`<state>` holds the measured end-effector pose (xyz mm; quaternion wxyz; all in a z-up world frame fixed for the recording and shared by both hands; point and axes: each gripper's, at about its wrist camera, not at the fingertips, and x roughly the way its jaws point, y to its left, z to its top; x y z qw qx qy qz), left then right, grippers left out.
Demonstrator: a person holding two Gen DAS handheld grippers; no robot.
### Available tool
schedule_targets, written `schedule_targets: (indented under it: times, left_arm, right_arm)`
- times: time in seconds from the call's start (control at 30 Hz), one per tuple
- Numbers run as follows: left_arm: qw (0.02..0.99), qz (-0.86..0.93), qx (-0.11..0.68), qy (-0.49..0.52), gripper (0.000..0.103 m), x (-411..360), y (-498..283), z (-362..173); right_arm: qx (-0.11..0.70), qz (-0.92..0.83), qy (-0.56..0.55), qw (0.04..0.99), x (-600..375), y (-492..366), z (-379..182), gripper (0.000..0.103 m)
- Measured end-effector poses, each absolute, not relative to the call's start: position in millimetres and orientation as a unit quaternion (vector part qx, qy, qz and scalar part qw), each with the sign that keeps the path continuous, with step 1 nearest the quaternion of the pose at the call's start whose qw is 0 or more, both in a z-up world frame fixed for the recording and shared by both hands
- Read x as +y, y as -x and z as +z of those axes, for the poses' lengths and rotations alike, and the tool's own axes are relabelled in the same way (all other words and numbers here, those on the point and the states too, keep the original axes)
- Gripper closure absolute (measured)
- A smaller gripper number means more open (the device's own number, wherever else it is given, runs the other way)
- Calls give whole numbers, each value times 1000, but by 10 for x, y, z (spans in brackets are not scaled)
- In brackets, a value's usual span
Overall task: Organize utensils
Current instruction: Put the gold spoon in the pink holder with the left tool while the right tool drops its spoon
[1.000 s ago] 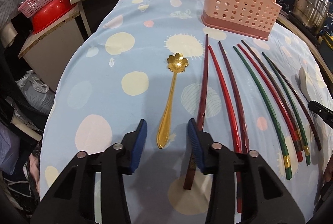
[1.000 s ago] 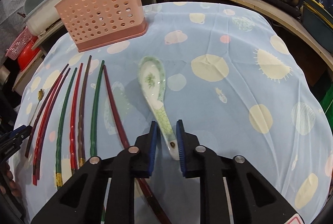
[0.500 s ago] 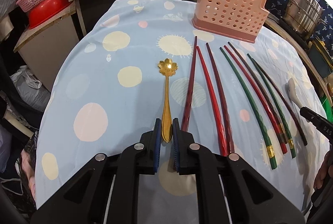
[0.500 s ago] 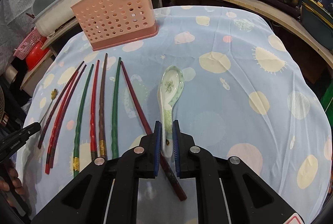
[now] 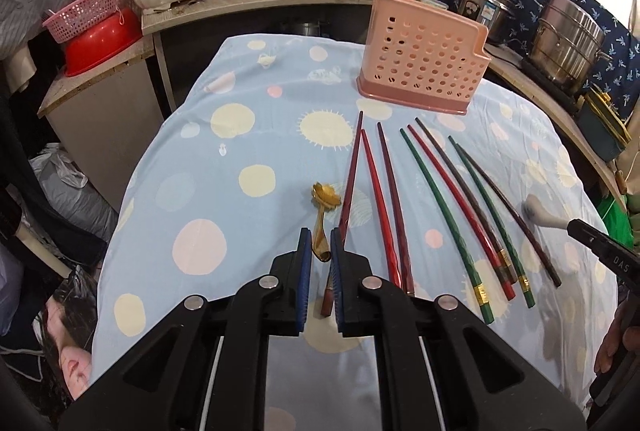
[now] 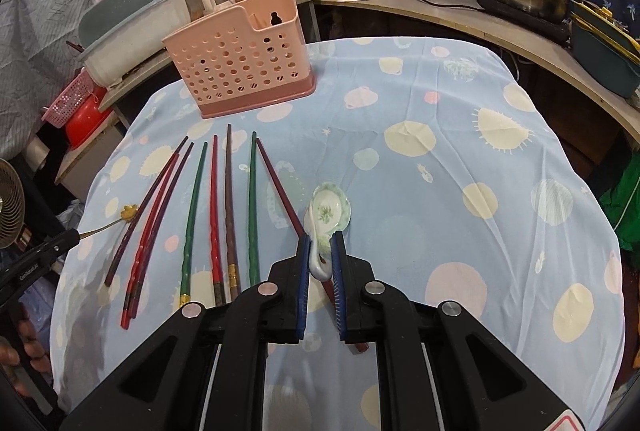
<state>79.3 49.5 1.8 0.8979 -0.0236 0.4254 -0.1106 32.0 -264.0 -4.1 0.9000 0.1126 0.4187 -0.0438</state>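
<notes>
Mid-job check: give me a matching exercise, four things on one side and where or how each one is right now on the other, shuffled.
Things:
1. gold spoon
2. ceramic spoon
3. pink holder
4. green chopstick with gold band

States:
A. standing at the far end of the cloth
B. lying flat in the row on the cloth
C. handle clamped in the left tool, bowl raised
D. handle clamped in the right tool

Pairs: 1-C, 2-D, 3-A, 4-B

The tablecloth [image 5: 208, 167] carries 8 chopsticks [image 5: 440, 199], 2 spoons and 1 pink perforated utensil holder [image 5: 424, 67]. The spoons: 1 gold flower-bowled spoon [image 5: 324, 215], 1 ceramic soup spoon [image 6: 326, 223].
</notes>
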Motion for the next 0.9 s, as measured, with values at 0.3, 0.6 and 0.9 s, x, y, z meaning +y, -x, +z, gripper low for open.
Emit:
schedule_targets:
  times: [0.3,0.6,0.9]
  left_arm:
    - [908,-113,403,20,102,487,-791,255]
    - [918,-110,380,3,102,453,-861,550]
    - [928,-118,352,-23,102,273,-1146,1023]
  right_arm:
    - [396,-38,-116,910,-2617,-245,216,94]
    - [381,-26,-122,916,-2590,-296,433,96]
    - [348,-4,-117,930,-2613,-642,859,96]
